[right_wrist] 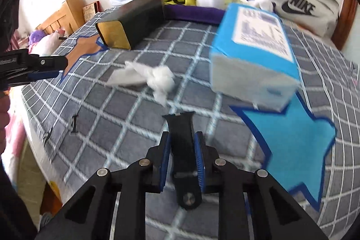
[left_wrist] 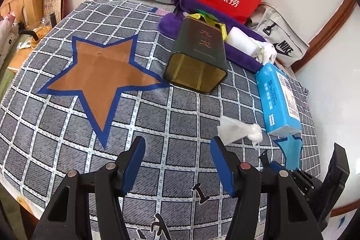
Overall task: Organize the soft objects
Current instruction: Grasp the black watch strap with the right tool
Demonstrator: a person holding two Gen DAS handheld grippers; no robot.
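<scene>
Near a crumpled tissue (right_wrist: 157, 78) on the checked bed cover (left_wrist: 180, 105), the left tool (left_wrist: 177, 150) gaped wide while the right tool (right_wrist: 181, 145) clamped a black strap (right_wrist: 182, 138).

On the checked cloth (left_wrist: 157, 127) lie one dark tin (left_wrist: 198, 55), one blue tissue pack (left_wrist: 279, 96), one crumpled tissue (left_wrist: 238, 129), one purple towel (left_wrist: 243, 53) and two stars: orange (left_wrist: 101, 73) and blue (right_wrist: 294, 145).

1. The left gripper (left_wrist: 177, 150) hovers with jaws apart over the checked cloth (left_wrist: 67, 127).
2. A crumpled tissue (left_wrist: 240, 129) lies just beyond its right jaw.
3. A blue tissue pack (left_wrist: 277, 98) lies beside the tissue.
4. A dark tin (left_wrist: 198, 55) lies on its side near an orange star (left_wrist: 101, 69).
</scene>
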